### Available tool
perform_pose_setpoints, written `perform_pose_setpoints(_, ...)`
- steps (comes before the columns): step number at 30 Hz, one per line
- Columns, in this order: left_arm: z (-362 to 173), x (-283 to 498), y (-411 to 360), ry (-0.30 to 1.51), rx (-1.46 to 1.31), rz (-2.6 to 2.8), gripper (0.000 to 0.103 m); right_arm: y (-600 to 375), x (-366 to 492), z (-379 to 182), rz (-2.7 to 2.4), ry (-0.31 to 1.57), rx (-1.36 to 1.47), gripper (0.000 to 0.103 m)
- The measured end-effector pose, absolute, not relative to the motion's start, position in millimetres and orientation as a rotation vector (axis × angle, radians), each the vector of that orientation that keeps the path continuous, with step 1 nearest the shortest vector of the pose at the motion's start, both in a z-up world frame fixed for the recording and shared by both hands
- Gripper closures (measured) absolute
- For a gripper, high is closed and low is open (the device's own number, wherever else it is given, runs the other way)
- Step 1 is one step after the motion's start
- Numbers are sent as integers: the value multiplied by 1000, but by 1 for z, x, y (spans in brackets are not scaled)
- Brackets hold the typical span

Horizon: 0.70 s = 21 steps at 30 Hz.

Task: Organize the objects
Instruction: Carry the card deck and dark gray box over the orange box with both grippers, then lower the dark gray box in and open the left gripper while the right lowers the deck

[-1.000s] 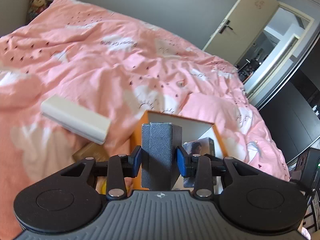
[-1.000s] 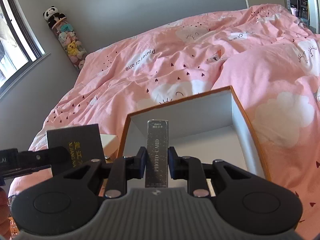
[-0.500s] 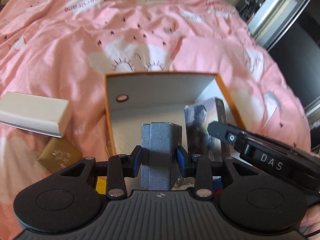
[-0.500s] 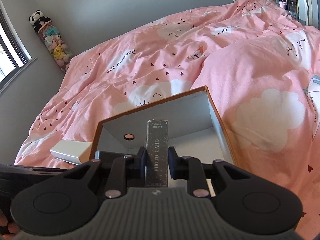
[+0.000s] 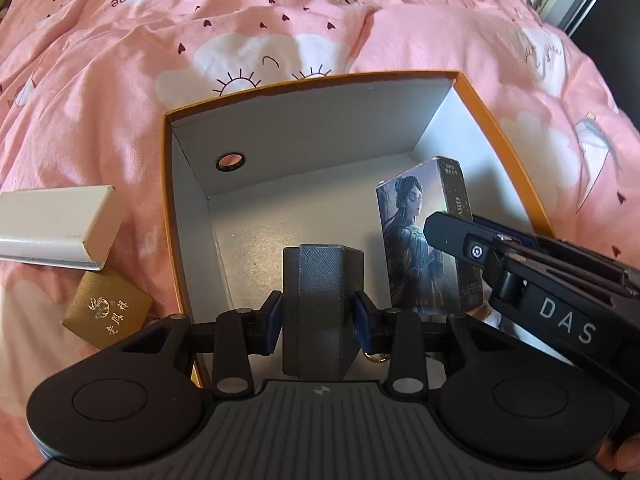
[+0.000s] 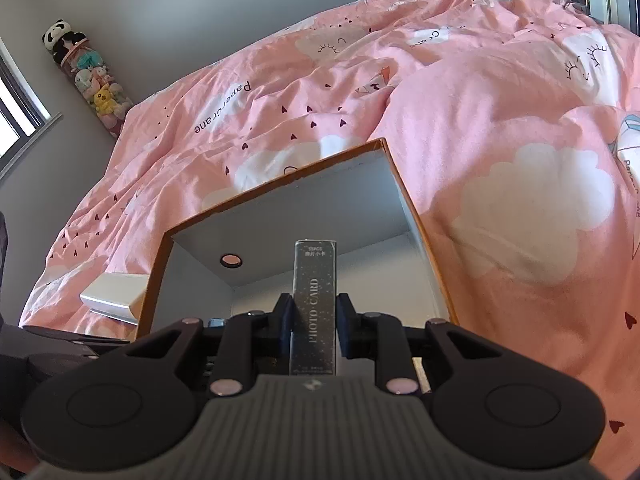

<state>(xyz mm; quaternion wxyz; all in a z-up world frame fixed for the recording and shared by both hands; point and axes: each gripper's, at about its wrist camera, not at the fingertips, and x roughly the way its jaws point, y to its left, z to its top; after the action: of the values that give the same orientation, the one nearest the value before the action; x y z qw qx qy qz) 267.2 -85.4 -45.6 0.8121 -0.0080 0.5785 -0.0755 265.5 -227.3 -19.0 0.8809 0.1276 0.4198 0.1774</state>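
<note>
An open orange-rimmed box (image 5: 496, 128) with a white inside lies on the pink bedspread. My left gripper (image 5: 318, 316) is shut on a grey textured box (image 5: 320, 292) and holds it over the box's floor, near its front left. My right gripper (image 6: 314, 318) is shut on a dark photo card box (image 6: 314, 300), held upright inside the orange-rimmed box (image 6: 400, 184). The left wrist view shows that photo card box (image 5: 424, 240) by its picture face, at the right of the orange-rimmed box, with the right gripper's body (image 5: 560, 296) coming in from the right.
A long white box (image 5: 56, 228) and a small gold box (image 5: 108, 310) lie on the bedspread left of the orange-rimmed box. The white box (image 6: 116, 296) also shows in the right wrist view. A tube of plush toys (image 6: 92, 80) stands against the grey wall.
My left gripper has tilted down and come over the orange-rimmed box with the grey box. My right gripper has sunk into that box with the photo card box.
</note>
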Motion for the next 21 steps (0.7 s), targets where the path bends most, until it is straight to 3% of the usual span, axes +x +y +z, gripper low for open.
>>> perform_pose_setpoints(12, -48, 264, -96, 1256, 123, -153, 59, -226, 263, -20, 370, 877, 261, 79)
perform_pose_setpoints(14, -47, 265, -92, 1253, 105, -167, 65, -225, 263, -21, 372, 881, 260, 79)
perform_pose_setpoints(21, -43, 265, -87, 1261, 89, -145, 65, -214, 267, -27, 431, 934, 271, 79)
